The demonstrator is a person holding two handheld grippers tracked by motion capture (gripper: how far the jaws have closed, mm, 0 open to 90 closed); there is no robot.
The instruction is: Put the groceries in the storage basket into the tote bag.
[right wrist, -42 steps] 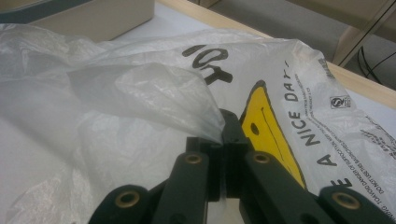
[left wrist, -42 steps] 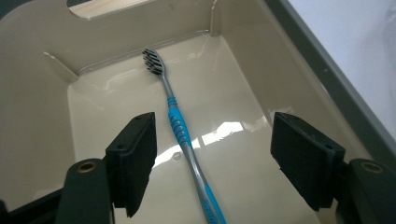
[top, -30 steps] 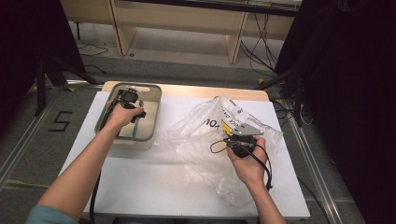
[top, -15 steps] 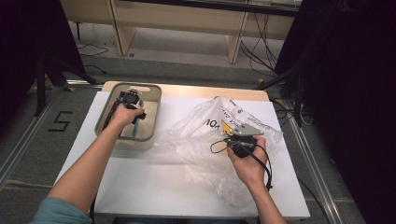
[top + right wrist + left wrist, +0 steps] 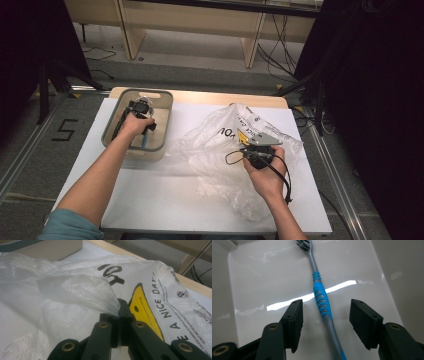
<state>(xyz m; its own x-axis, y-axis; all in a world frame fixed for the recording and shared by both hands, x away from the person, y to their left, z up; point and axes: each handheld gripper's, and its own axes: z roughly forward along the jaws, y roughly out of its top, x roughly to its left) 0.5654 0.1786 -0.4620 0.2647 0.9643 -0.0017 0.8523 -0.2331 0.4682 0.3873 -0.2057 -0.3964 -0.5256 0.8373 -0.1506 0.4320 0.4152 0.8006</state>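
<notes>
Left gripper (image 5: 325,315): jaws spread, straddling the ribbed blue-grey toothbrush (image 5: 321,297) in the glossy bin (image 5: 162,107).
Right gripper (image 5: 119,315): clenched on the crinkly plastic bag (image 5: 75,287) beside the bin.

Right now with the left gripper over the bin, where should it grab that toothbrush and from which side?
Grip the toothbrush on its blue ribbed handle section, coming straight down from above. It lies flat on the floor of the bin, so only its two long sides are free. The left gripper is open, with a finger on either side of that section, so lowering and closing looks enough. The ribs should help against slipping.
</notes>
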